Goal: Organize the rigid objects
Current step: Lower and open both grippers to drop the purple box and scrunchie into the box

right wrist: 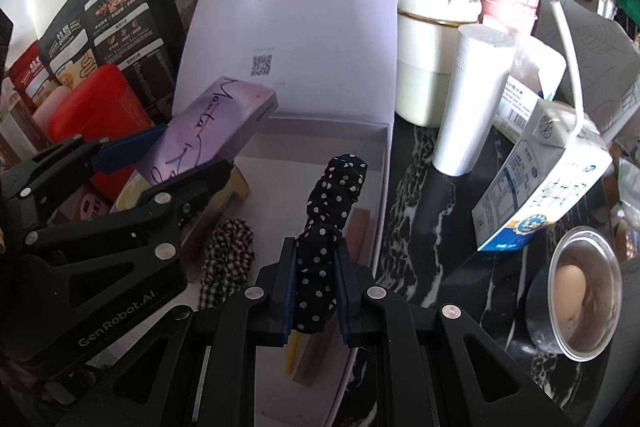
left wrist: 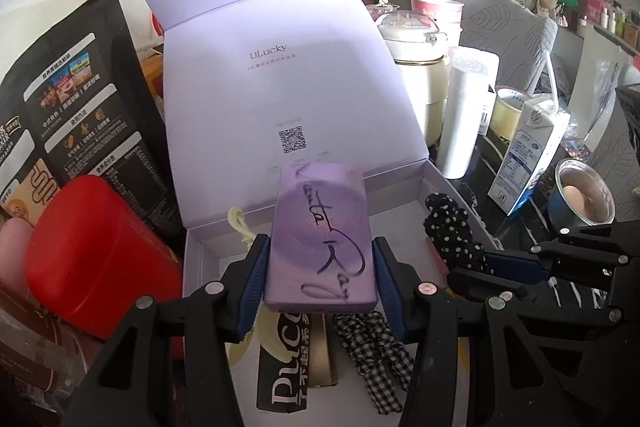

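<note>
Nearest the camera: left gripper (left wrist: 320, 279), its blue pads clamped on the long sides of a purple box (left wrist: 320, 247) with black handwriting on top.
Right gripper: right gripper (right wrist: 316, 291) pinched tight on a black polka-dot scrunchie (right wrist: 332, 211), which sticks up between the pads.
Where the things are: both are held above the tray of the open lavender gift box (left wrist: 434, 179), whose lid stands up behind; the purple box is over the tray's middle, the scrunchie nearer its right wall.
Already in the tray: a checked scrunchie (right wrist: 230, 259), a black packet with white lettering (left wrist: 288, 379), and a few slim sticks, partly hidden.
Doing this step well: judging by the pose, both loads are about to be set down; put the purple box flat on a bare patch of tray floor, clear of the checked scrunchie, and release only once it rests.
Count: two grippers, one purple box, two scrunchies, one gift box.
Outside the tray: a milk carton (right wrist: 552, 187) and a small bowl holding an egg (right wrist: 576, 291) on the dark marble table (right wrist: 420, 195).
</note>
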The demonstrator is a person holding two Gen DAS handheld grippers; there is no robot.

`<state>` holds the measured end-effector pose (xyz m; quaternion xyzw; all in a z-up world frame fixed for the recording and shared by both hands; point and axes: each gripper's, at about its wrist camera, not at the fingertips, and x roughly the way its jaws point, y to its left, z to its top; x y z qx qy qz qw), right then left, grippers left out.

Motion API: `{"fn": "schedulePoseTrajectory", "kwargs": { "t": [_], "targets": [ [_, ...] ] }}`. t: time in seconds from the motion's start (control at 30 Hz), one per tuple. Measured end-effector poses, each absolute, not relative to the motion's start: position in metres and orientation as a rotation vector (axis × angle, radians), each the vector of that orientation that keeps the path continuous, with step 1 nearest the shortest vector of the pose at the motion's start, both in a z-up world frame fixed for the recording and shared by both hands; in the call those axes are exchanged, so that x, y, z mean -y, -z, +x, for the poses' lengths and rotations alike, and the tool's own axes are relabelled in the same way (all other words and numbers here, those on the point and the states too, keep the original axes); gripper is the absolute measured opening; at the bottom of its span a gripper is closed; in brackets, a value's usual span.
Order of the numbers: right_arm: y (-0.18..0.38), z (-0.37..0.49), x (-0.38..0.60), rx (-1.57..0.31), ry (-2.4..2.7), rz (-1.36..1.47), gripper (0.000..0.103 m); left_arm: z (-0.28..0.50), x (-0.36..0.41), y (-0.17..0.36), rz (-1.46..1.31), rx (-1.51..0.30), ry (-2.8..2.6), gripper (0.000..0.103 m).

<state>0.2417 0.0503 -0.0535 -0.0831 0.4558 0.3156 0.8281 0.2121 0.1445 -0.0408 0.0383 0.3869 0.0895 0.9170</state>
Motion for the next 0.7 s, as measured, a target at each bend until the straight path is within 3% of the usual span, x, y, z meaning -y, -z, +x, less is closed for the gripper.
{"fn": "schedulePoseTrajectory", "kwargs": {
  "t": [0.2,0.43,0.7],
  "targets": [
    [0.055,0.243,-0.052,-0.973,-0.662,-0.180,0.020,0.214,-0.152,0.041,0.073,-0.823,-0.214,0.050],
    [0.051,0.243,-0.048,-0.977,-0.652,-0.176,0.035,0.217,-0.154,0.045,0.042,-0.854,-0.180,0.050],
    [0.048,0.240,-0.042,-0.980,-0.650,-0.166,0.035,0.221,-0.160,0.050,0.008,-0.883,-0.183,0.051]
  ]
}}
